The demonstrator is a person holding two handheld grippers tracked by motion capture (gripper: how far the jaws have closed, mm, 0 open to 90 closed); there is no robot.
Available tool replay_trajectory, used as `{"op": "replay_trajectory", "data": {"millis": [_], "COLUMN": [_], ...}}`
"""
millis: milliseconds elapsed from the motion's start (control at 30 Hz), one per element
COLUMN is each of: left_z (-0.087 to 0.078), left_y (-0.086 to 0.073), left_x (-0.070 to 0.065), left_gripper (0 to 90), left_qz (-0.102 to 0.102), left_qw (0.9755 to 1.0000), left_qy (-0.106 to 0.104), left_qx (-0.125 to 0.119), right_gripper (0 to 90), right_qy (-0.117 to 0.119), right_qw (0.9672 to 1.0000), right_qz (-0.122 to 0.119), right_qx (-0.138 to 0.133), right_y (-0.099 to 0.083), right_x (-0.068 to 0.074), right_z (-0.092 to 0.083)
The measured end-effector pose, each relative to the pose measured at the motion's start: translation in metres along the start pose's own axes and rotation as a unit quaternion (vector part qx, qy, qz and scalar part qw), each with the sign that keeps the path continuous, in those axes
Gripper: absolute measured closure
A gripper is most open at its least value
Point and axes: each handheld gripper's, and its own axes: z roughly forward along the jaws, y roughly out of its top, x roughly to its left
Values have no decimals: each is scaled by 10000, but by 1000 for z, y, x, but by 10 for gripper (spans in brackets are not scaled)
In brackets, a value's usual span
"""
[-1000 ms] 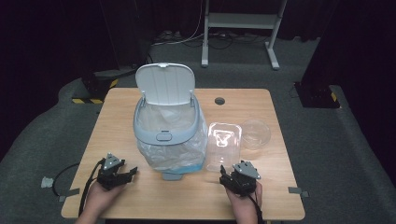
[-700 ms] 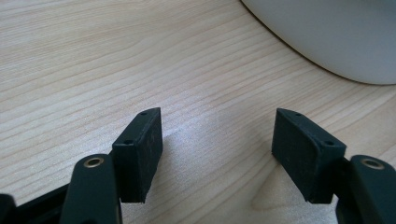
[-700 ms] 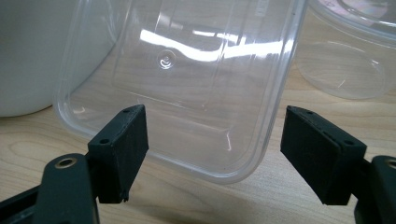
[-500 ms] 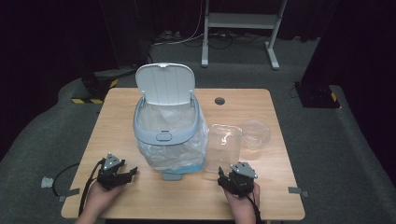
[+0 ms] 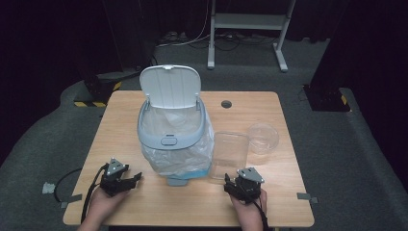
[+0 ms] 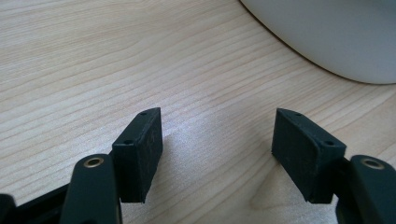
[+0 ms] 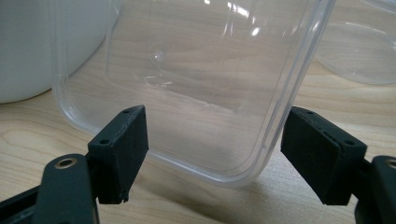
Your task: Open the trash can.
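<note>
At lower centre of the high view, our right gripper (image 5: 239, 184) fronts the clear rectangular container (image 5: 230, 153), jaws wide and empty to straddle its near corner. Our left gripper (image 5: 126, 180), lower left, rests wide open, empty, beside the open-lidded bin (image 5: 172, 139).

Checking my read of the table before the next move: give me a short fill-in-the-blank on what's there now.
1. The lid of the white, bag-lined plastic bin stands ____.
2. The fingers of the right gripper straddle a corner of the clear rectangular plastic ____.
3. Between the fingers of the left gripper lies only bare ____.

Missing words: open; container; table
</note>
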Motion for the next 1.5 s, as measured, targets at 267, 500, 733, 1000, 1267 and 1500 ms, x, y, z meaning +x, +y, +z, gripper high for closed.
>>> {"op": "replay_trajectory", "data": {"millis": [267,500,733,1000,1267,1500], "left_z": [0,0,0,0,0,0], "left_y": [0,0,0,0,0,0], "left_x": [0,0,0,0,0,0], "left_gripper": [336,336,336,336,336,336], "left_qz": [0,0,-1,6,2,8], "left_qw": [10000,10000,10000,10000,10000,10000], "left_qy": [3,4,6,5,0,-6], "left_qx": [2,4,4,5,4,8], "right_gripper": [231,237,239,239,245,246], "right_qy": [59,61,38,66,-123,-219], "right_qw": [9998,9997,9999,9999,9988,9986], "right_qz": [169,200,111,127,201,350], "right_qx": [11,-137,56,-46,-438,-331], "right_y": [0,3,-1,3,40,63], "right_x": [-4,-7,-5,-4,-13,-19], "right_z": [1,-5,3,1,-1,25]}}
